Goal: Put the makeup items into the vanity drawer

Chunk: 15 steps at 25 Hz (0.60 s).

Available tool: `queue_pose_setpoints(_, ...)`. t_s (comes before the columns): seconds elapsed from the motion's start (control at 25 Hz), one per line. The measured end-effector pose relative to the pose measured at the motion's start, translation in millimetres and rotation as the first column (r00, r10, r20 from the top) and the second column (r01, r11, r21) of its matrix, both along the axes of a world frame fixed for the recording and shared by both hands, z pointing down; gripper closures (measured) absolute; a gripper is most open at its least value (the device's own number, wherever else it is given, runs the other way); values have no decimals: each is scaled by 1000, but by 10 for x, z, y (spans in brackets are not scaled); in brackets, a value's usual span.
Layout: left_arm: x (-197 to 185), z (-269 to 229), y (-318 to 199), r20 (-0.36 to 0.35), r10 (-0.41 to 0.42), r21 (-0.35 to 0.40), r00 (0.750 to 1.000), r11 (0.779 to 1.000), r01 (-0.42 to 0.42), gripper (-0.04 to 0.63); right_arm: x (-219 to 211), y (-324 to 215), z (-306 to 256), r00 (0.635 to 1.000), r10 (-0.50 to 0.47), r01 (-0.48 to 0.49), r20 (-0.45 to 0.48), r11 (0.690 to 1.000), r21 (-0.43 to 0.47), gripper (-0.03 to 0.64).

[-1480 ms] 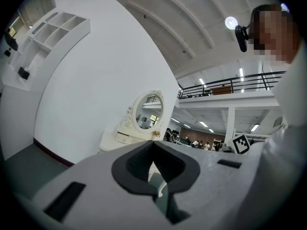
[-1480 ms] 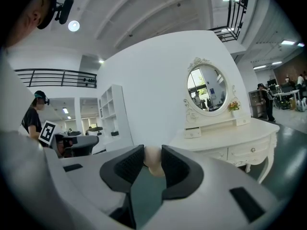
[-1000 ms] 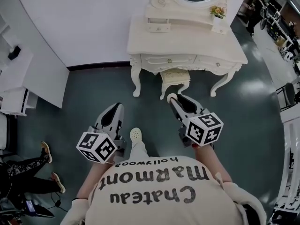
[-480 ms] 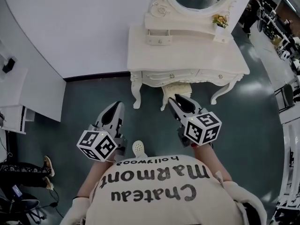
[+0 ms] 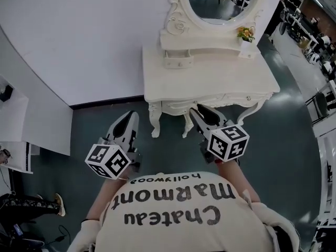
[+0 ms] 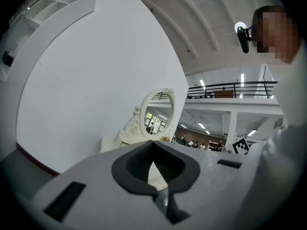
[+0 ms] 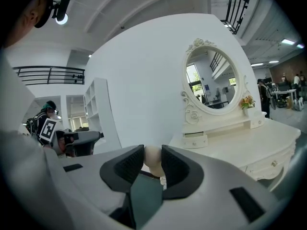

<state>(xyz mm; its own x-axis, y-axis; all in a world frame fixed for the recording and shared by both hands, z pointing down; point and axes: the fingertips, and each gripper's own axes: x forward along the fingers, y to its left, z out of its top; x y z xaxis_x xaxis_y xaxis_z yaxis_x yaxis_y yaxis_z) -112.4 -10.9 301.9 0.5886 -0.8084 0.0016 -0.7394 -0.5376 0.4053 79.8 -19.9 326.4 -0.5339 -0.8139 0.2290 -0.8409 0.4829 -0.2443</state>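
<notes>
A pale rounded item (image 7: 152, 161), cream in colour and too close to the lens to identify further, sat between the pads of the right claw (image 7: 152, 150). Both pads pressed against its sides, so that claw was grasping it, held in the air short of the vanity (image 5: 210, 77). The left claw (image 6: 153, 145) was clenched, its tips meeting with nothing between them, and it was level with the right one on the left side.

The white vanity stood just beyond both claws, to the far right. Its worktop (image 7: 249, 145) was bare apart from a small pot of flowers (image 5: 245, 34) at the far right corner. The front drawer (image 7: 271, 166) under the worktop was closed, with its knob showing. A smaller drawer (image 7: 194, 140) at the foot of the oval mirror (image 5: 218, 1) was closed too. The carved legs (image 5: 154, 119) stood on a dark grey-green floor (image 5: 283, 140).

A curved white wall (image 5: 79, 35) rose behind and to the left of the vanity. Each claw carried a marker cube (image 5: 108, 160) at its near end. The person's printed shirt (image 5: 173, 209) filled the near edge of the head view. At the near left edge lay another person's dark-clad leg (image 5: 26, 208).
</notes>
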Motion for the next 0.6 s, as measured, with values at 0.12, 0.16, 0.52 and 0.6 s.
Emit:
queue_pose_setpoints(0.12, -118, -14, -215, -4, 4, -1, 1000, 1000, -4, 588, -68, -211, -4, 1000, 18, -18, 9, 1000, 2, 483)
queue_pose_setpoints(0.16, -156, -15, -279, -7, 5, -3, 1000, 1000, -5, 588, -93, -273, -8, 1000, 22, -22, 12, 1000, 4, 482)
queue_pose_setpoints(0.52, -308, 202, -638, 8, 31, -33, 999, 999, -31, 588, -208, -602, 281, 999, 55, -54, 3, 998, -42, 483)
queue_pose_setpoints(0.6, -301, 299, -681, 8, 34, -54, 999, 998, -33, 588, -180, -630, 384, 998, 62, -62, -4, 995, -74, 482)
